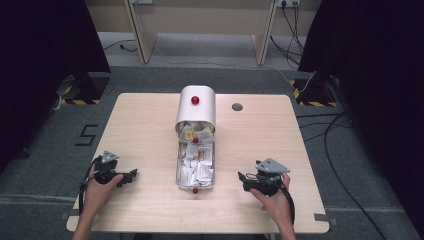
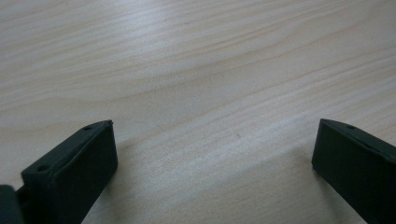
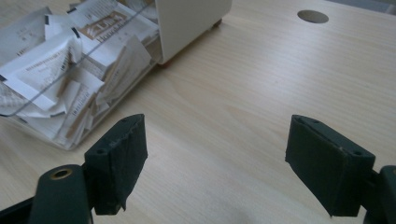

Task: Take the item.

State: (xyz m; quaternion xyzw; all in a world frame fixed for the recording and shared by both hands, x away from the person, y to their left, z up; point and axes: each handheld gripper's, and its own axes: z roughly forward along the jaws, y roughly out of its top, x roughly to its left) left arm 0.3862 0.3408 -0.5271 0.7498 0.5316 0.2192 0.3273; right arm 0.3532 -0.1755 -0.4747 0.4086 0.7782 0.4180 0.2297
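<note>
Both my grippers, left gripper and right gripper, rest low on the pale wood-grain desk, jaws spread wide and empty. Between them lies a clear tray of crumpled paper sachets, its rounded cream lid beyond.

My table: pale wood, fine grain. Cover: cream-white, red knob. Tray: clear, holding white sachets with brown and black print. My grippers: black jaws, grey top plates.
</note>
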